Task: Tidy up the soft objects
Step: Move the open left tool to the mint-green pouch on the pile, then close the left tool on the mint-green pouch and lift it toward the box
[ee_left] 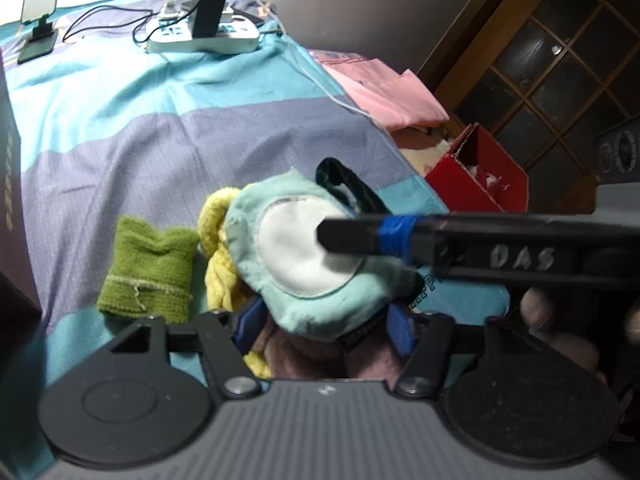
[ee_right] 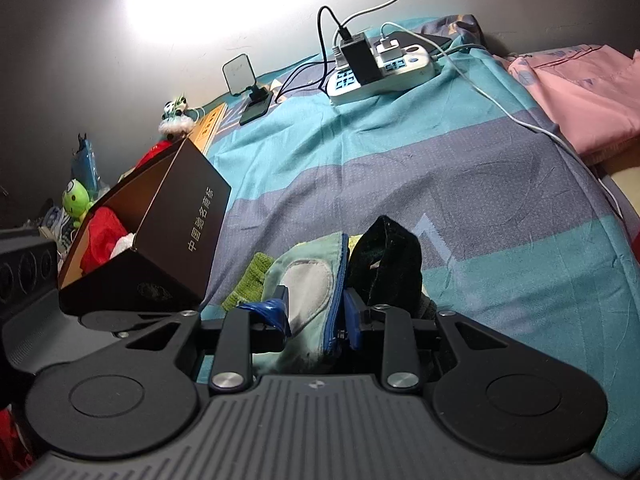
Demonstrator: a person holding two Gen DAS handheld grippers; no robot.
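Left wrist view: the left claw (ee_left: pixel 322 322) is clamped on a mint pouch (ee_left: pixel 304 264) above the bed (ee_left: pixel 160 120); a green cloth (ee_left: pixel 148 272) and yellow cloth (ee_left: pixel 218 264) lie unsorted.

Right wrist view: the right claw (ee_right: pixel 316 316) also pinches the pouch (ee_right: pixel 308 292); the box (ee_right: pixel 160 236) at left holds red items, so sorting looks partway done.

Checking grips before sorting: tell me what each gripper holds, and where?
Both grip the mint pouch: left gripper at its near end, right gripper across its zipper edge.
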